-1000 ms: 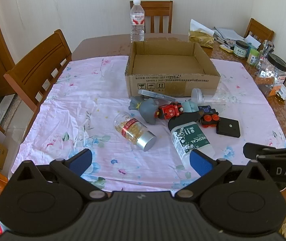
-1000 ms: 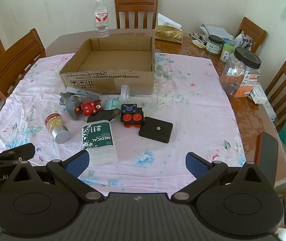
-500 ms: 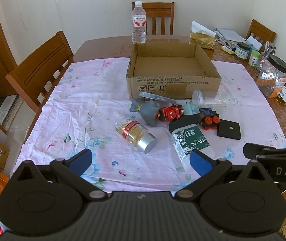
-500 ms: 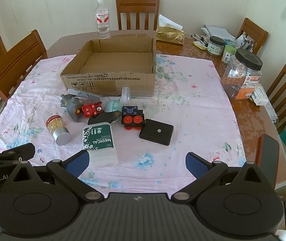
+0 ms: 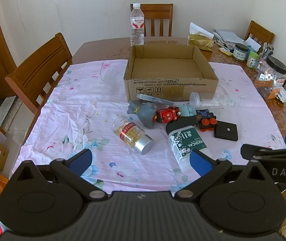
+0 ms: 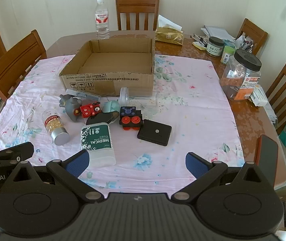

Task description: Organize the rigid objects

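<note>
while the cardboard box [image 5: 171, 80] sits open and empty mid-table on the pink floral cloth [image 5: 78, 108], the rigid items lie in a loose pile just in front of it: grey animal toy [image 5: 145, 113], red robot toy [image 5: 168, 115], black-and-red block toy [image 5: 206, 120], flat black case [image 5: 226, 131], capsule jar [image 5: 131, 133] on its side, medical swab box [image 5: 187, 145] lying flat, clear lidded tube [image 5: 205, 100] touching the box front, thin clear case [image 5: 155, 98] leaning on the grey toy. left gripper [image 5: 140, 160] hovers low at the near cloth edge, fingers wide apart, nothing between them. right gripper [image 6: 135, 161] beside it, fingers also spread, empty, left pad near the swab box. water bottle [image 5: 136, 27] upright behind the box, big black-lidded jar [image 6: 241, 77] on bare table at right
</note>
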### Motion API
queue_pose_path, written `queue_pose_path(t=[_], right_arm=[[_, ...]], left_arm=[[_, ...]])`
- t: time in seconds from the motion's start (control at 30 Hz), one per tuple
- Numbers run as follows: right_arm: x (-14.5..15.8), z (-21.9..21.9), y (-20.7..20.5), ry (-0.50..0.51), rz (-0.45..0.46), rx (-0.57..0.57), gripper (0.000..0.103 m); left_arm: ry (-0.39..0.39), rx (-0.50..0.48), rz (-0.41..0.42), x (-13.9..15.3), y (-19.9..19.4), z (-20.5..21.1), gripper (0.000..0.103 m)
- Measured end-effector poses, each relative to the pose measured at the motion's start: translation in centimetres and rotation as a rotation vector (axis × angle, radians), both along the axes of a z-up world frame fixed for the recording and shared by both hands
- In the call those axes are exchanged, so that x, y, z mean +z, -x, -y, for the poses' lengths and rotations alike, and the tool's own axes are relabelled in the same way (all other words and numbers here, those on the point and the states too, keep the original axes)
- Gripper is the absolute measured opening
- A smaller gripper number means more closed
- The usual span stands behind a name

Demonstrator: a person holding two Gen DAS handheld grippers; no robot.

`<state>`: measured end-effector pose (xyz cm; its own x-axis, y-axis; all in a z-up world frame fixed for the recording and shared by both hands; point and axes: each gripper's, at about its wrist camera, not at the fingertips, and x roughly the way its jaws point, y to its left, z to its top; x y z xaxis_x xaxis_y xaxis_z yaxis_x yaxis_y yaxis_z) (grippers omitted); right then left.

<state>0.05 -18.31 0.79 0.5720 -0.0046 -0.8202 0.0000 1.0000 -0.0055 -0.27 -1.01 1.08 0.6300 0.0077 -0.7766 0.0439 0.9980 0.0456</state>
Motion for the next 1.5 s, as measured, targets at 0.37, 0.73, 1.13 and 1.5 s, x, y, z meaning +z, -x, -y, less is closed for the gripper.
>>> queue_pose_path(t=[0.37,0.73,1.13,1.5], right_arm=[[0.4,0.3,0.2,-0.001,0.014,0.014,0.103],[0.8,1.0,0.0,0.002,0.026,0.043,0.103],[-0.9,1.1,-0.1,-0.055,0.058,0.084,0.103],[-4.2,0.1,-1.0,-0.079,0.013,0.105,0.103]], left_arm=[[-0.002,0.005,0.014,0.3,0.5,0.1,0.102],[-0.016,-0.010,0.020,0.5,0.3,0.7,0.102],[0.018,-0.063,0.034,-2.0,-1.0,0.4,0.102],[0.026,-0.118,-0.003,-5.0,-2.5,-1.1,0.102]])
